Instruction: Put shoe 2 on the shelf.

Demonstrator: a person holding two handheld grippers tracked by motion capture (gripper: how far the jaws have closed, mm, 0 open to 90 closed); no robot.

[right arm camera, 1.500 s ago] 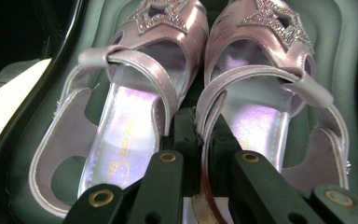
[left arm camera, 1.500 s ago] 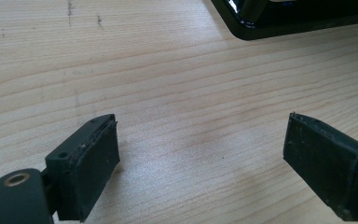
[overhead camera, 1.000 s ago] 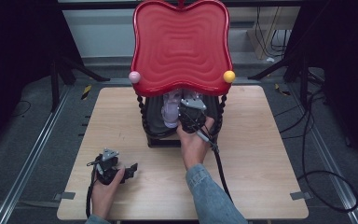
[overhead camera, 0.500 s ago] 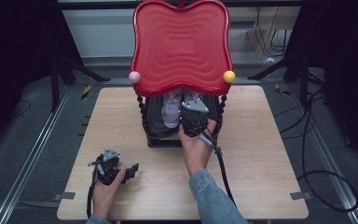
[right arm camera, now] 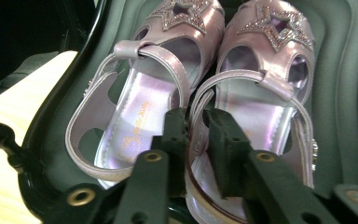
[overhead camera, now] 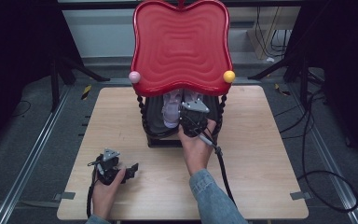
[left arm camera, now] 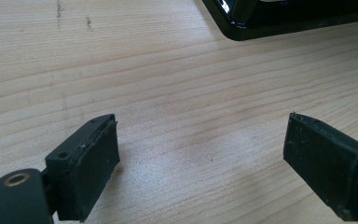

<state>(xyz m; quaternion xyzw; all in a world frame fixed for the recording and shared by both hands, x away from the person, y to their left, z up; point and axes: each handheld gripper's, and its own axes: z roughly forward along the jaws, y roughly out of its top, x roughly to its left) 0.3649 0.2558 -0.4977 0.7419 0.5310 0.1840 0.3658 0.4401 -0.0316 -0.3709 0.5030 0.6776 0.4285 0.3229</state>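
**Right gripper pinches a sandal strap under the red shelf**

The pair of lilac sandals (right arm camera: 191, 93) sits side by side in the dark lower tray (right arm camera: 60, 140) of a stand, under its red top (overhead camera: 181, 46); the right gripper (right arm camera: 196, 140) has its jaws closed on the inner heel strap (right arm camera: 200, 107) of the right-hand sandal; the shoe looks light, the strap thin, glossy and probably slippery, so the firmer sole edge may hold better; the left gripper (left arm camera: 200, 158) rests near the wooden table (left arm camera: 168, 70), jaws wide apart, holding nothing
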